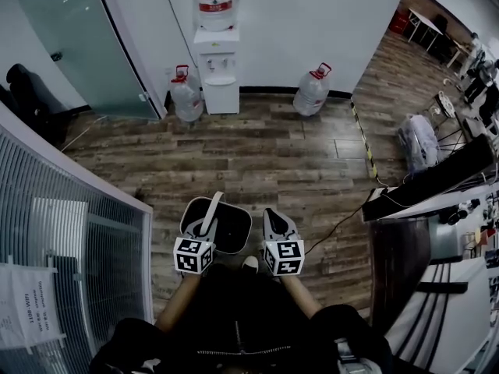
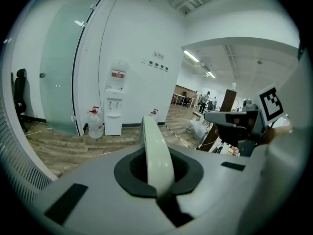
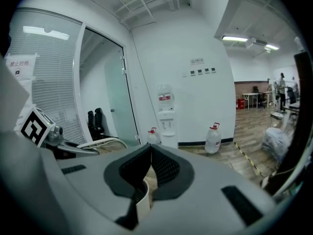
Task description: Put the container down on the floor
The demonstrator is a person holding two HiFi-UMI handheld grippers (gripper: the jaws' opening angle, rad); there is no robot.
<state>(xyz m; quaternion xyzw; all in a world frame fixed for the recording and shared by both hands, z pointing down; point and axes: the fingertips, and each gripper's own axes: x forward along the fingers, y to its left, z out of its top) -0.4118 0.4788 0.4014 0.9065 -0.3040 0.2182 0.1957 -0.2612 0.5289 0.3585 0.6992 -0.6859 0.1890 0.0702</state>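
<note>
1. Your left hand-held gripper [image 1: 206, 231] is clamped on the white handle [image 2: 155, 148]. In the left gripper view the strap stands upright, right between the jaws.
2. Your right hand-held gripper [image 1: 275, 220] sits just beside it with its jaw tips meeting. A pale curved edge [image 3: 143, 202] shows low between them, and I can't tell what it belongs to.
3. The container [image 1: 240, 226] is just in front of your legs. It's a dark open tub with a light rim, and it looks to be hanging by that handle, off the ground.
4. It looks like stiff plastic and seems empty, so it's probably light, but one narrow handle will let it swing and tip. Keep your hold mid-handle, and use the right jaws on the rim if it sways.
5. Below and ahead is bare wooden floor [image 1: 273, 162], your landing spot. Lower it level so the base meets flat.
6. Farther off, by the wall, a water dispenser [image 1: 218, 68] stands between two big bottles [image 1: 187, 97] [image 1: 312, 90], well apart from you.
</note>
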